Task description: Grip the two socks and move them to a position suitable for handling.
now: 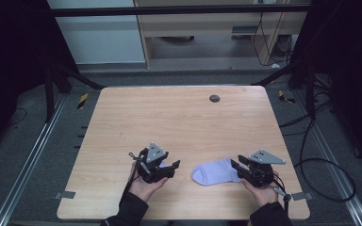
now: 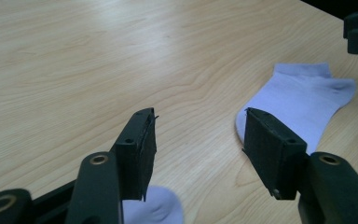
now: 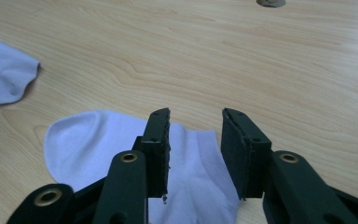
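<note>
A pale lilac ankle sock [image 1: 214,172] lies flat near the table's front edge, toe to the left. My right gripper [image 1: 234,165] stands open over its cuff end, and in the right gripper view the sock [image 3: 88,144] lies under the parted jaws with nothing pinched. My left gripper [image 1: 172,165] is open a little above the table, left of that sock and pointing toward it [image 2: 298,102]. A second lilac sock [image 2: 156,210] lies bunched just below the left jaw, mostly hidden by the gripper. It also shows as a small bundle [image 3: 4,70] in the right gripper view.
The wooden table [image 1: 179,122] has a round grey grommet [image 1: 214,98] near its far edge. Small metal brackets [image 1: 65,194] sit at the front corners. Black frame posts flank the table, and cables [image 1: 325,165] lie on the floor at the right.
</note>
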